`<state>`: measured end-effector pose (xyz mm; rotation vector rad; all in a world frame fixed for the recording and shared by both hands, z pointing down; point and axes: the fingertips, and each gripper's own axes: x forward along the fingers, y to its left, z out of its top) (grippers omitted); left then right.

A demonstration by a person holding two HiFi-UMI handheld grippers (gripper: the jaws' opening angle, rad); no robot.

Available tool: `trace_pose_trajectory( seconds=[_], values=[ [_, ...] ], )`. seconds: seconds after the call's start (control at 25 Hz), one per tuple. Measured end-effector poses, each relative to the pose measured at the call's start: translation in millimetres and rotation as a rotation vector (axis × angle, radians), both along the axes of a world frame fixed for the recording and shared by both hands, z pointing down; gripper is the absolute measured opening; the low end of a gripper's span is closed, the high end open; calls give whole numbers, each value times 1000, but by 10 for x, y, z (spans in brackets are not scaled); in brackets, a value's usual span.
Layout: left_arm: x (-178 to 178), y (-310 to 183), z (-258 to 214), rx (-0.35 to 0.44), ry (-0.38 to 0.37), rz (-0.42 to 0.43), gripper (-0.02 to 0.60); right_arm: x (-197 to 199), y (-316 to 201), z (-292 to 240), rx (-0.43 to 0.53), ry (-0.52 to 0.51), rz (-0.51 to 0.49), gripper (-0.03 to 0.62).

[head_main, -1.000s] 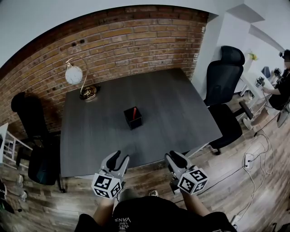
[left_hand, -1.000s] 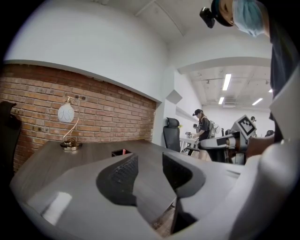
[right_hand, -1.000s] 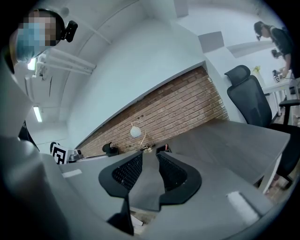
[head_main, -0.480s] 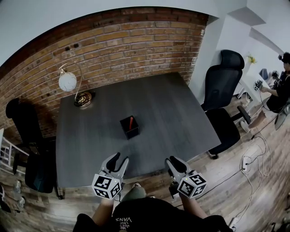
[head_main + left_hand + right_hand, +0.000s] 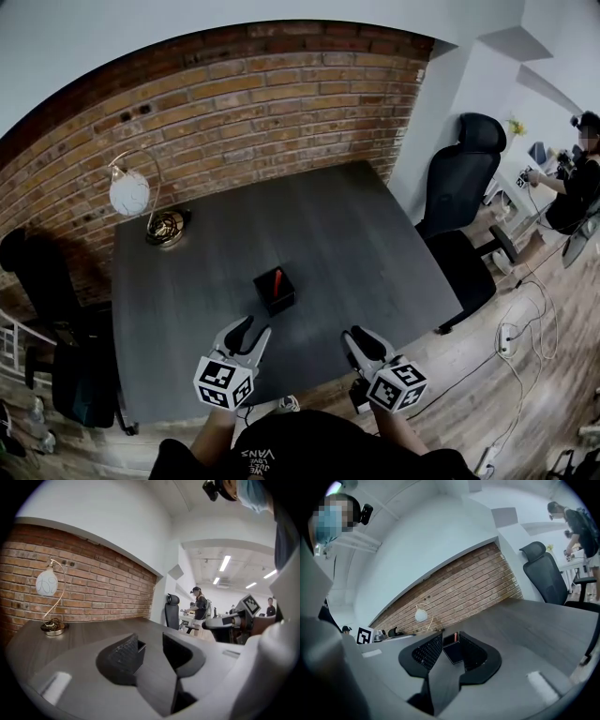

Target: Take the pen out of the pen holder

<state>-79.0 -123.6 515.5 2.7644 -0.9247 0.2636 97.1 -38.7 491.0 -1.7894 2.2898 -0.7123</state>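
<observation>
Approach step, I judge: my left gripper [image 5: 246,330] and right gripper [image 5: 354,337] hover over the near edge of the table [image 5: 375,244], jaws spread and empty; the red pen [image 5: 278,280] stands in the black pen holder [image 5: 279,302] mid-table, so next I reach forward and pinch its top.

The only word that can be read is "VANS". It is printed in pale letters on the person's dark shirt [image 5: 319,445], on the near side of the table [image 5: 356,234], and shows upside down. The smaller lines of print beside it are too small to read. By the table's near edge, the left cube [image 5: 223,382] on the left gripper [image 5: 250,328] and the right cube [image 5: 397,387] on the right gripper [image 5: 359,336] carry only black-and-white square marker patterns.
</observation>
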Motion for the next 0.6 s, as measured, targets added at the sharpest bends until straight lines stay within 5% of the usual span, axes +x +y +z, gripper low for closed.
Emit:
trace_pose_trajectory(
  seconds=[0.6],
  values=[
    [122,-479,275,-54,-77,-26,175,6,-519,196,-46,-16,-88,91]
  ],
)
